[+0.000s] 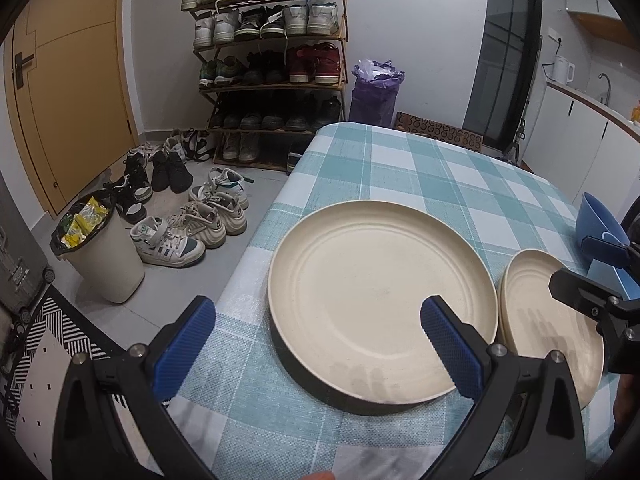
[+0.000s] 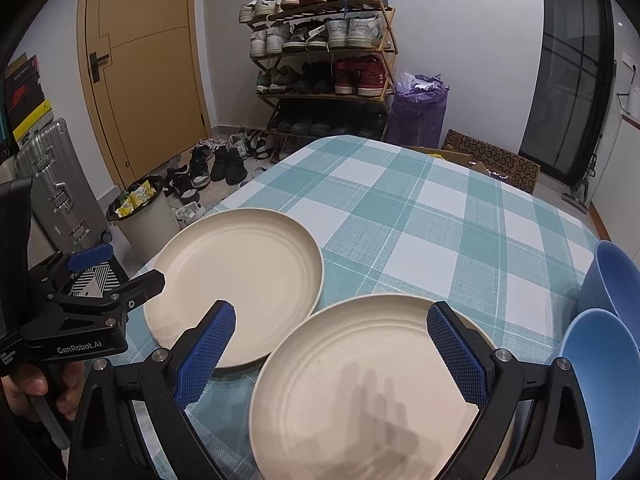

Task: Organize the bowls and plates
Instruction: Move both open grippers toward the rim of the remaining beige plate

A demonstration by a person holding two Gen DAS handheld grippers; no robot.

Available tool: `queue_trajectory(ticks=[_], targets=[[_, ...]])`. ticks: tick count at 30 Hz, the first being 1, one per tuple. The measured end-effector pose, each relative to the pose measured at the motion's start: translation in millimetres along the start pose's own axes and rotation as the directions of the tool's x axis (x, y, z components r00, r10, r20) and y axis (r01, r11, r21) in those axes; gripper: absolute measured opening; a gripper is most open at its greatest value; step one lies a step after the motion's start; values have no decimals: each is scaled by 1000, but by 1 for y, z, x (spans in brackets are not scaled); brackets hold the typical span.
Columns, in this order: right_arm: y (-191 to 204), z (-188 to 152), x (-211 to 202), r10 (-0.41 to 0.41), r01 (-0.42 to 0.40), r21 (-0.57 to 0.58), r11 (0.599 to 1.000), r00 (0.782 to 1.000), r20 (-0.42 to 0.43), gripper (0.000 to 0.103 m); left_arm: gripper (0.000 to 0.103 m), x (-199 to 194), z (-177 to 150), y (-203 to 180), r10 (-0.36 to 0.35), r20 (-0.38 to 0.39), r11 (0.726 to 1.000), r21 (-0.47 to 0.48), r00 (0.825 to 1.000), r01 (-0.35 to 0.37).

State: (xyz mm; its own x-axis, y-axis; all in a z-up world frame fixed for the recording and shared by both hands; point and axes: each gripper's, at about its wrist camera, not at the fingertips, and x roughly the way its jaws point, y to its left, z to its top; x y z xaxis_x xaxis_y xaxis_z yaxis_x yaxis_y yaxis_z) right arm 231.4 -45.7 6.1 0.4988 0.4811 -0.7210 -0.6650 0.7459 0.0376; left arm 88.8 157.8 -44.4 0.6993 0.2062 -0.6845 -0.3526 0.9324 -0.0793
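Two cream plates lie side by side on the checked tablecloth. The left plate (image 1: 380, 300) (image 2: 240, 284) is in front of my left gripper (image 1: 316, 328), which is open and empty above its near left rim. The right plate (image 1: 548, 328) (image 2: 360, 388) lies under my right gripper (image 2: 330, 344), also open and empty; it shows in the left wrist view (image 1: 600, 276). Two blue bowls (image 2: 612, 280) (image 2: 604, 380) stand at the table's right edge, one showing in the left wrist view (image 1: 598, 220).
The table (image 2: 400, 208) ends just left of the left plate. On the floor to the left are a bin (image 1: 104, 256), loose shoes (image 1: 192, 228), a shoe rack (image 1: 272, 68) and a suitcase (image 2: 56, 184). A purple bag (image 1: 376, 96) stands behind the table.
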Motion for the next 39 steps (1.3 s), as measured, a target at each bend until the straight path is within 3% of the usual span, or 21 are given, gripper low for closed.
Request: queue_trajectory(ticks=[27, 39], targets=[[16, 19, 76, 61, -67, -39, 997, 990, -131, 98, 101, 35, -3, 22, -3, -90, 998, -63, 996, -3], [15, 26, 101, 80, -88, -38, 995, 982, -171, 95, 88, 41, -6, 27, -19, -116, 997, -75, 993, 11]])
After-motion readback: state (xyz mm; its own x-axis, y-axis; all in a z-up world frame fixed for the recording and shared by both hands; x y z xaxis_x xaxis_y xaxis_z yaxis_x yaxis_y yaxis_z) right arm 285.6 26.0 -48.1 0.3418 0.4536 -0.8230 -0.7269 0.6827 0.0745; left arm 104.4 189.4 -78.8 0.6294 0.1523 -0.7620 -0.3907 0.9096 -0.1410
